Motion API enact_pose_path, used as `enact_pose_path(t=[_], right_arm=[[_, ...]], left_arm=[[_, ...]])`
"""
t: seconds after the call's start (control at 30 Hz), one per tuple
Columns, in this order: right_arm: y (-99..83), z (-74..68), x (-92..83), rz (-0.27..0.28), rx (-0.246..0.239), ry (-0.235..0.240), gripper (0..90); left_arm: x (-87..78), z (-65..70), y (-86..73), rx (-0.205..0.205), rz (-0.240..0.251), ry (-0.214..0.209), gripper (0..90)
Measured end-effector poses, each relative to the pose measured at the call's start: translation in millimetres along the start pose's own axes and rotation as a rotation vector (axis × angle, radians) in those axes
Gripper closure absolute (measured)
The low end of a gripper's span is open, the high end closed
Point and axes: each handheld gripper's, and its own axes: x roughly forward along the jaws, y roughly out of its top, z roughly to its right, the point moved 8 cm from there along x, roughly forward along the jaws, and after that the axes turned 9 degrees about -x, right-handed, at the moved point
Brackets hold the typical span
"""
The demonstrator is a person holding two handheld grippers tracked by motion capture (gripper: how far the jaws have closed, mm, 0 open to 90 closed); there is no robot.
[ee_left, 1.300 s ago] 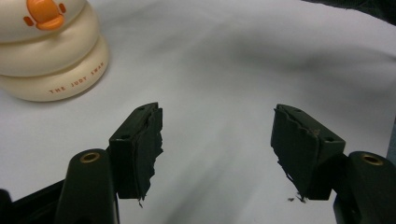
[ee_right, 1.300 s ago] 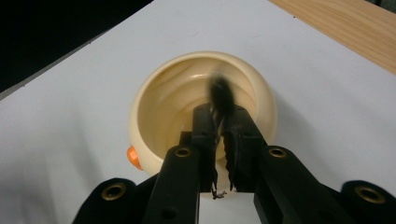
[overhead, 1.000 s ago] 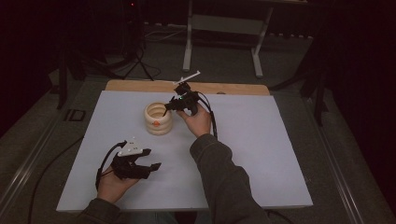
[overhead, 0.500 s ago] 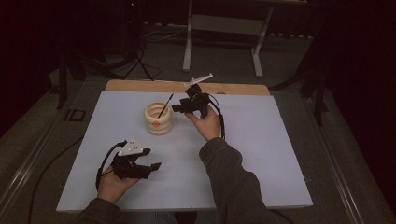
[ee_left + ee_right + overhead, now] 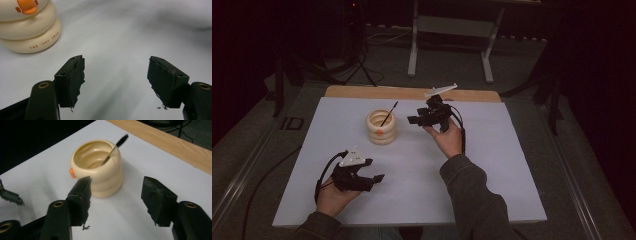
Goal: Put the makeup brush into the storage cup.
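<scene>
Brush in cup, both tongs empty.
Right tongs (image 5: 416, 120) have just been opening and stand wide with nothing between them, just right of the cream cup (image 5: 381, 127); the brush (image 5: 389, 114) leans inside the cup, bristles up. Left tongs (image 5: 376, 178) are wide and empty, low over the tabletop (image 5: 492, 165), with the cup beyond them.
</scene>
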Motion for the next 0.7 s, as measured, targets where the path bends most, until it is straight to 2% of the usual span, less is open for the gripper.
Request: enact_pose_path(t=[0.2,0.47,0.7], right_arm=[[-12.2,2.2,-11.2,0.003,0.005,-0.002,38.7],[-25.3,6.7,-29.4,0.023,0.024,-0.007,37.7],[-38.3,7.3,-41.0,0.032,0.02,-0.013,37.3]], left_arm=[[-0.7,-1.8,1.6,-0.004,0.011,0.011,29.1],[-0.6,-2.6,1.8,-0.003,0.005,0.018,28.4],[-0.6,-3.4,2.2,0.0,-0.005,0.032,27.9]])
